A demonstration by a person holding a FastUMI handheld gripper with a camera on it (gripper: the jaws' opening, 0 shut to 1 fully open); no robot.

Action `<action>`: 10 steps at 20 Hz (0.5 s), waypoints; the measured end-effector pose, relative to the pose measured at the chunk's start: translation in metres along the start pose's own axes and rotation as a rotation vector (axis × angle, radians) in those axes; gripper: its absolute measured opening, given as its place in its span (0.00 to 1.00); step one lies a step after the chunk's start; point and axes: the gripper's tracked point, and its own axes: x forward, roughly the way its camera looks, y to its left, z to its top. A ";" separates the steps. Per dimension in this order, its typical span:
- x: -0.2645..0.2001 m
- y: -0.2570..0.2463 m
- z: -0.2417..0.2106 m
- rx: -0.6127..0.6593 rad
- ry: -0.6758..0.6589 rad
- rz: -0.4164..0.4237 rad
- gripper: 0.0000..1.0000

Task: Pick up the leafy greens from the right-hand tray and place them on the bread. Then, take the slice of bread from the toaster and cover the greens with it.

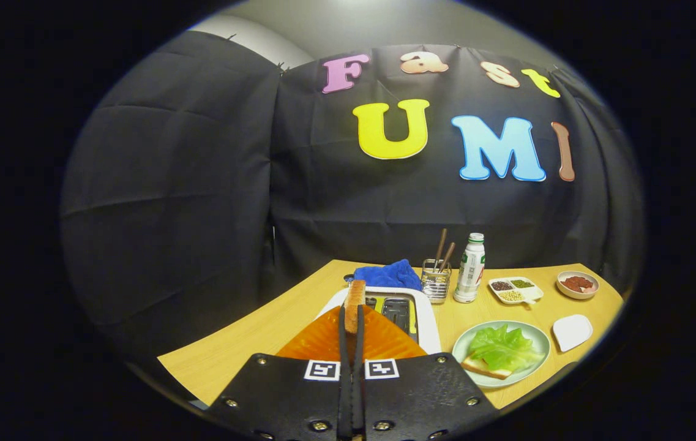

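The gripper [351, 318] is clamped on the slice of bread [355, 304]; both fingers [342, 343] press its faces, nearly closed. The slice stands upright, above the white toaster [427, 324]. Just right of the toaster, a pale green plate [537, 355] carries the leafy greens [502, 347] atop a bread slice [485, 367]. Beyond stands a bottle [470, 268]; its label is illegible. A blue cloth [389, 275] lies behind the toaster.
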 end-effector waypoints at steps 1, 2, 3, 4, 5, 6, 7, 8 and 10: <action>-0.002 0.001 0.003 0.010 -0.004 0.009 0.01; -0.004 -0.001 0.007 0.010 -0.007 0.013 0.01; -0.006 -0.002 0.012 0.010 -0.017 0.014 0.01; -0.009 -0.003 0.016 0.009 -0.025 0.015 0.01; -0.011 -0.003 0.019 0.008 -0.030 0.018 0.01; -0.012 -0.002 0.022 0.010 -0.037 0.022 0.01; -0.011 -0.002 0.022 0.003 -0.039 0.026 0.01; -0.012 -0.003 0.025 0.002 -0.045 0.030 0.01; -0.017 -0.004 0.035 0.002 -0.058 0.036 0.01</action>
